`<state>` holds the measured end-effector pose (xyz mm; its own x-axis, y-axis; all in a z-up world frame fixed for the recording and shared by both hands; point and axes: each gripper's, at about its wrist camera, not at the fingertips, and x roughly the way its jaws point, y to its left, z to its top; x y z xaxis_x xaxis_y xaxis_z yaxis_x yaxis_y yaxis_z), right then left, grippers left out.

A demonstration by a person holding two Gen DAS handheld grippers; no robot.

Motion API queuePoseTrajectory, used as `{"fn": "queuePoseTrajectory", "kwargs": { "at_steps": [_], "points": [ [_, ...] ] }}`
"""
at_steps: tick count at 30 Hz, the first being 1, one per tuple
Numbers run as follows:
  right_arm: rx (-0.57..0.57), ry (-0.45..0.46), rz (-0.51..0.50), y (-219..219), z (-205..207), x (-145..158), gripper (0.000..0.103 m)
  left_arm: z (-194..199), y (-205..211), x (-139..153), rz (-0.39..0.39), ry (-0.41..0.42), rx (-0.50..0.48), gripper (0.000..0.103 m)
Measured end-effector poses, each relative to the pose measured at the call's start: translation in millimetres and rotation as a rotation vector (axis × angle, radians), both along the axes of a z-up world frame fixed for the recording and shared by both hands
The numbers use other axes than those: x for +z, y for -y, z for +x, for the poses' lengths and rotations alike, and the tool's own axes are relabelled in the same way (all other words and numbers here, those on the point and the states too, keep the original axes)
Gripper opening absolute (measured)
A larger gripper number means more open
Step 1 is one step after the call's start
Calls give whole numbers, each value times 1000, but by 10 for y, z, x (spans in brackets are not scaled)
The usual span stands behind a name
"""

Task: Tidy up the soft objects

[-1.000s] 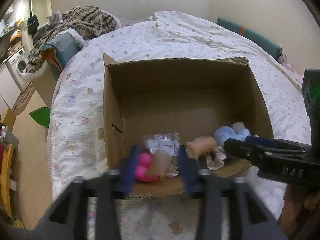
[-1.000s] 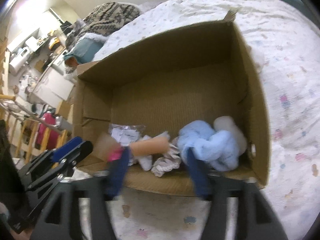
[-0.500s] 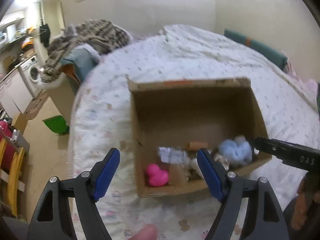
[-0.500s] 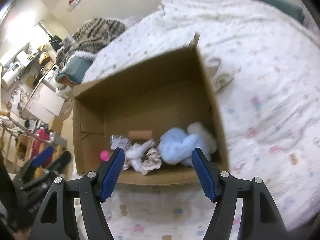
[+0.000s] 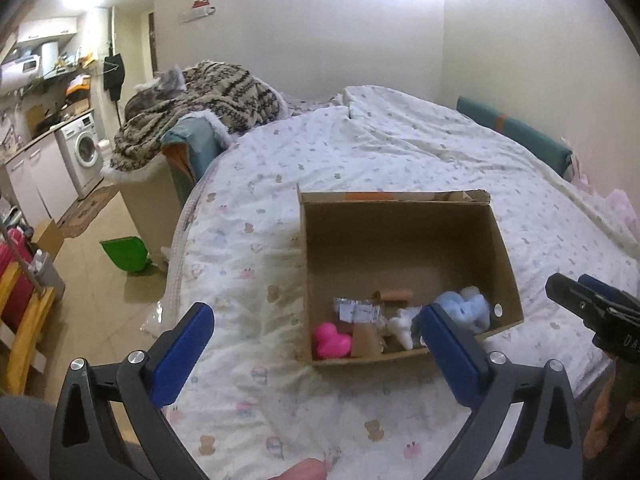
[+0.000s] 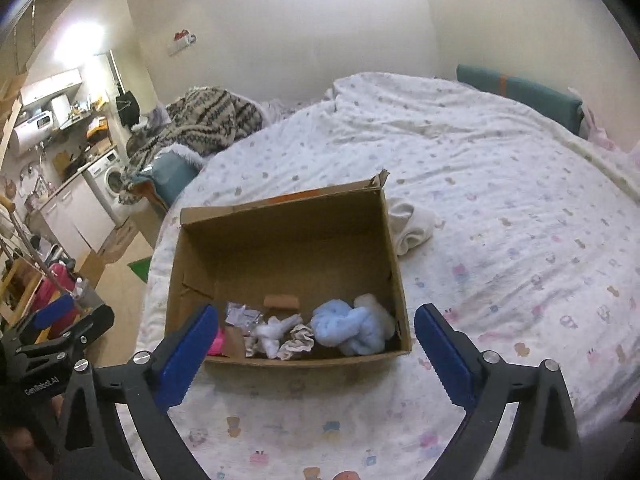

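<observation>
**Both jaws wide, box beyond them**

The left gripper (image 5: 316, 344) and right gripper (image 6: 316, 344) have just been opening and hold nothing. Ahead of both jaws sits the cardboard box (image 6: 280, 220) on the bed (image 6: 500, 200), with the blue plush (image 6: 350, 326) and pink duck (image 5: 332, 340) inside along its near wall.

Pale walls (image 5: 320, 40) glowed under bright ceiling light. A patterned quilt covered the bed (image 6: 500, 200); a washing machine (image 5: 82, 148) stood far left on the tan floor (image 5: 108, 288).
</observation>
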<state>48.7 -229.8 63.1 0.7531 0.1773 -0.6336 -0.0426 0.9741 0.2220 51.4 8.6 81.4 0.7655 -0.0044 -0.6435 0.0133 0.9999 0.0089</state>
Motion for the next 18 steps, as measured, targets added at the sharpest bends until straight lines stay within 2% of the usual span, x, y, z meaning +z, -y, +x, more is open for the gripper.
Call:
{"fn": "queuePoseTrajectory", "kwargs": {
  "at_steps": [8,12,16,18],
  "points": [
    [-14,36,-60,-103,-199,-144,103,-189,-121,-202,-60,-22,33,103],
    [-23,38,-73,-109,-181,-187,103,-182,-137,-223,-40,4,41,103],
    [-58,46,-112,-109,-146,-218,103,-139,-142,-269,-57,-9,38,103],
    [-68,58,-107,-99,-149,-218,103,-128,-121,-287,-39,-11,40,103]
  ]
}}
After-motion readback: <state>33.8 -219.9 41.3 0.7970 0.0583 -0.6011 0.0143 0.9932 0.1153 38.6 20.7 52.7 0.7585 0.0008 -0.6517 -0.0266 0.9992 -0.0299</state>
